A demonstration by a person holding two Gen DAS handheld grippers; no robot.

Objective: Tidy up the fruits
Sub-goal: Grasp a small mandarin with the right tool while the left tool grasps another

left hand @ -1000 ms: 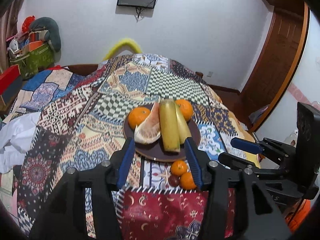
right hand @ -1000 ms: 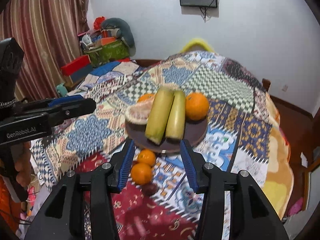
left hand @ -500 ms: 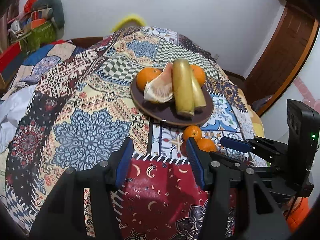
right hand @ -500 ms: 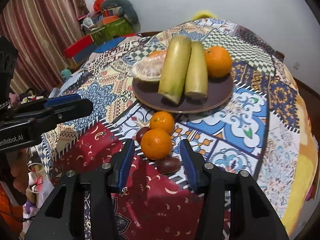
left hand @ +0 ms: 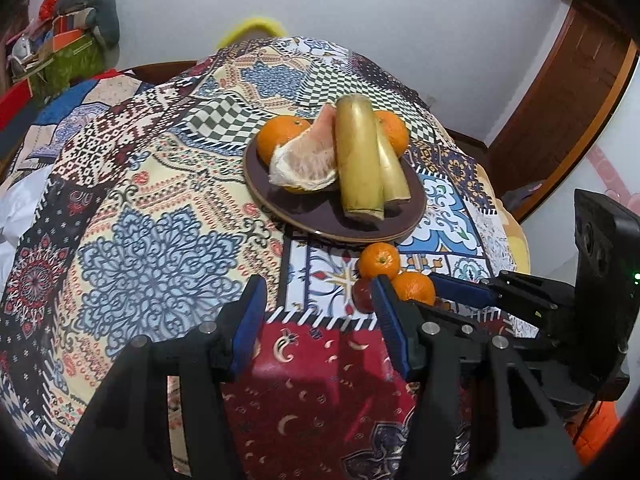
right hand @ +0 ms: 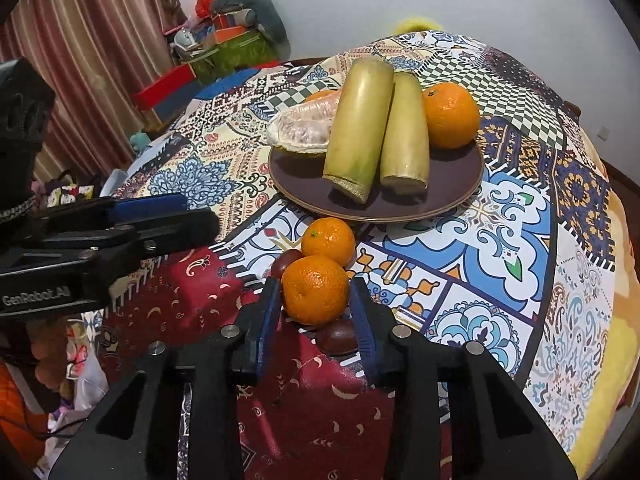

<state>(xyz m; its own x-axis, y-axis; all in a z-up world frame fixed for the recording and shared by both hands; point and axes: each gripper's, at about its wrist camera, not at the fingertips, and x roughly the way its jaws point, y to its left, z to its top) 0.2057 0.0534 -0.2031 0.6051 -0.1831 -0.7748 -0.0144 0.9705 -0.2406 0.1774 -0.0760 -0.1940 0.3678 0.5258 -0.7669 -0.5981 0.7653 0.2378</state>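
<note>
Tabletop (right hand: pixel 500 240), draped in a patchwork cloth, spreading ahead of and beneath both tongs. Plate (right hand: pixel 448 196), dark brown, set beyond the right tongs and already loaded: two long pale-green stalks (right hand: pixel 360 128) lying side by side, a peeled pomelo segment (right hand: pixel 300 130) to their left, a large orange (right hand: pixel 450 120) to their right. Loose fruit on the cloth between plate and right tongs: a small mandarin (right hand: pixel 328 240) just short of the plate rim, a second, nearer mandarin (right hand: pixel 315 290) touching it, and dark round fruits (right hand: pixel 286 262) tucked beside and under them. Right tongs (right hand: pixel 316 312): jaws closing, the nearer mandarin between them, pads right at its flanks; firm pressure cannot be confirmed. Left tongs (left hand: pixel 318 304): released, nothing between the jaws, held over bare cloth left of the loose cluster. Handling note, as a judgement: seat the pads on the mandarin's widest girth, close gently because the skin gives, and lift straight up so the touching mandarin and the dark fruit under it do not roll; then carry to the open patch of plate in front of the stalks.
</note>
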